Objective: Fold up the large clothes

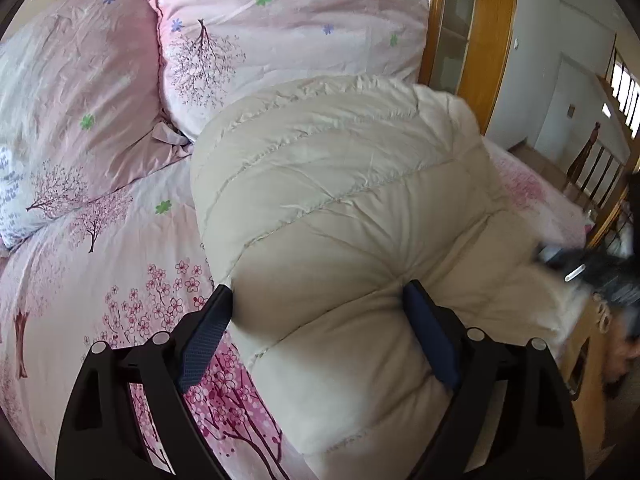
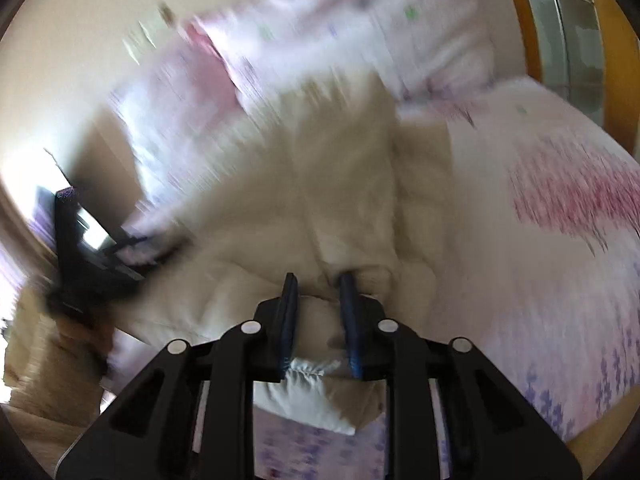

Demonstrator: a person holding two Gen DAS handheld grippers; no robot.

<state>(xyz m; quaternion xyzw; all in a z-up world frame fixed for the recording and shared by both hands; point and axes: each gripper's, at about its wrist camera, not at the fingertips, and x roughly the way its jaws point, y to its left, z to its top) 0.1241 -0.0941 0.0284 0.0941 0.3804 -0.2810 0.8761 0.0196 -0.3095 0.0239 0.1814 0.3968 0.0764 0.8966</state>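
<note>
A cream quilted down jacket lies bunched on the bed, its folded bulk filling the middle of the left wrist view. My left gripper is open, its jaws wide apart on either side of the jacket's near fold. In the blurred right wrist view the jacket lies ahead, and my right gripper is shut on a pinch of its cream fabric. The left gripper shows dark at that view's left edge; the right gripper shows blurred at the left wrist view's right edge.
The bed has a pink floral duvet cover and two matching pillows at the head. A wooden door frame and railing stand to the right. The bed edge and wood floor lie at lower left.
</note>
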